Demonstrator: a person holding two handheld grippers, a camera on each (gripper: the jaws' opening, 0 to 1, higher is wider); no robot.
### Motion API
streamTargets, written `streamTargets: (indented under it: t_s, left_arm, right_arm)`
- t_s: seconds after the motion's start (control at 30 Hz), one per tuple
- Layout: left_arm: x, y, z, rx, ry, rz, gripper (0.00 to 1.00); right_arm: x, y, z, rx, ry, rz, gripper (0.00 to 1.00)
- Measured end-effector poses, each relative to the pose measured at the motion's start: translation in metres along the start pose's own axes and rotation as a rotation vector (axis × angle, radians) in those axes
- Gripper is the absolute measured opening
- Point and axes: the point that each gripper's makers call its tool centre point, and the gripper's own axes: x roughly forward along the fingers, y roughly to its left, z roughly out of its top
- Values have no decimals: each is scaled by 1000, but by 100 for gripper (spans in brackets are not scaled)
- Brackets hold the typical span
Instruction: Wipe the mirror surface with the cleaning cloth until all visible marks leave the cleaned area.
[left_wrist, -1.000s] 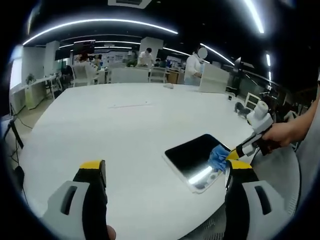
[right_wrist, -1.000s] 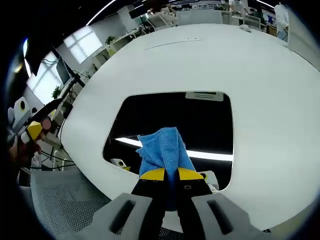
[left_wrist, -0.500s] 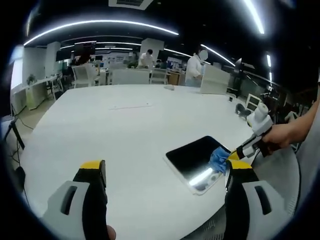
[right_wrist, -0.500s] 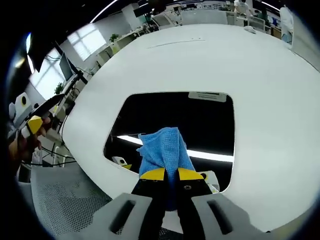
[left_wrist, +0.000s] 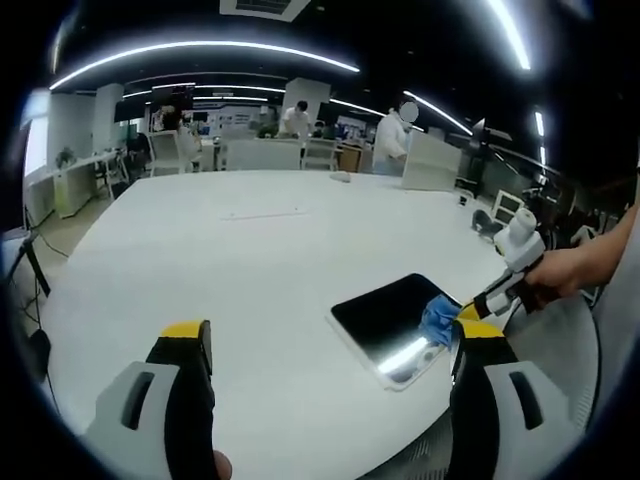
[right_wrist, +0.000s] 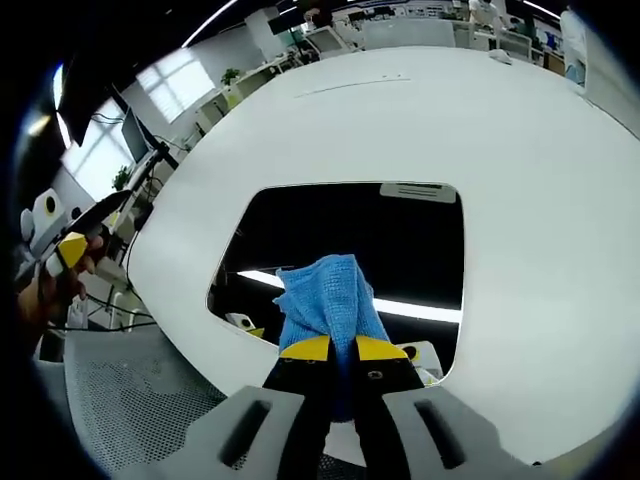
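A dark rectangular mirror (right_wrist: 390, 245) lies flat on the white table (right_wrist: 540, 180), near its edge; in the left gripper view the mirror (left_wrist: 385, 315) sits at the right. My right gripper (right_wrist: 342, 348) is shut on a blue cleaning cloth (right_wrist: 328, 300), which rests on the mirror's near part. Seen from the left gripper view, the right gripper (left_wrist: 468, 311) presses the cloth (left_wrist: 437, 315) against the mirror's right corner, held by a person's hand (left_wrist: 565, 270). My left gripper (left_wrist: 330, 345) stands open above the table with nothing between its jaws.
The white table (left_wrist: 230, 260) stretches far beyond the mirror. A grey mesh chair seat (right_wrist: 130, 400) lies below the table edge. Desks, chairs and several people (left_wrist: 390, 135) stand in the background. A small object (left_wrist: 340, 176) lies at the table's far side.
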Motion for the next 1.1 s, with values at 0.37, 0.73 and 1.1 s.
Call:
streamTargets:
  t_s: [0.37,0.73,1.1]
  left_arm:
    - [1,-5,1,15,4,-13,99]
    - [-1,-1,11,45,-11,4,99]
    - [-4,-3,18,61,-5,14,99]
  right_arm:
    - [-4,-11,-1,20,-5,-5,2]
    - [-7,-18,-1,39,-7,-10,2]
    - [-12,-29,-3,67,-16,-14,2]
